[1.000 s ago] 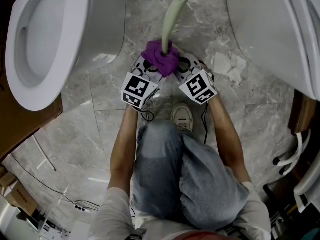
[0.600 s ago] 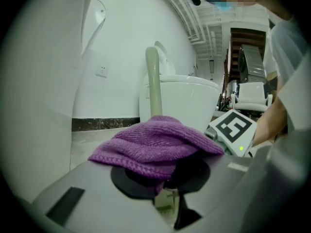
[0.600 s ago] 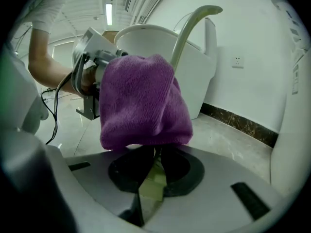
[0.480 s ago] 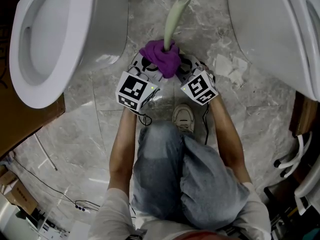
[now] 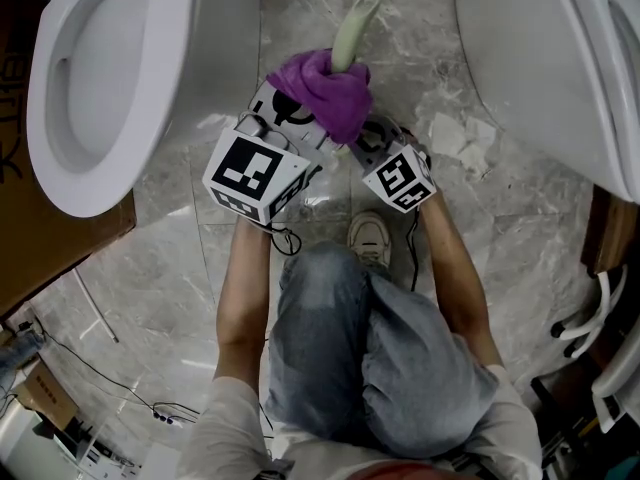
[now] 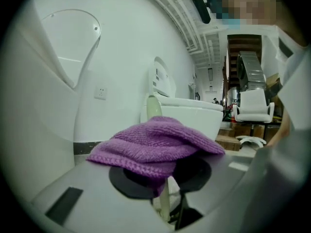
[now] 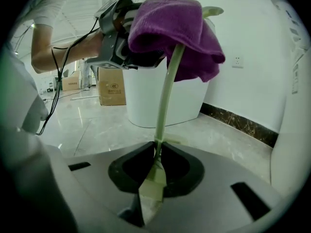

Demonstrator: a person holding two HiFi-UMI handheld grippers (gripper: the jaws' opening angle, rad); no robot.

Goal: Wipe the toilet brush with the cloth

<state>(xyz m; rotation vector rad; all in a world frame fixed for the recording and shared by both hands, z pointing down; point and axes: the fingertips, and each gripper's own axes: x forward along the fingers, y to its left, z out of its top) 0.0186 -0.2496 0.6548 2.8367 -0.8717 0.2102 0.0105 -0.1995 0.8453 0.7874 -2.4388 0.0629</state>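
We list 1 pale green, slim plastic toilet brush (image 5: 354,28), upright above the grey marble floor (image 5: 190,268) between 2 white ceramic toilets (image 5: 165,58). The right gripper (image 7: 155,171) clamps its lower stem in narrow jaws.

1 purple knitted cloth (image 5: 325,86) is folded round the stem near its top, pinched by the left gripper (image 6: 167,200), whose jaws have just been opening slightly.

We judge wiping well along, with the tip left. The left toilet's bowl shows nothing inside.

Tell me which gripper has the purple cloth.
The left gripper: its fingers, which have just been opening, hold the cloth round the toilet brush; the right gripper clamps the bare brush below it.
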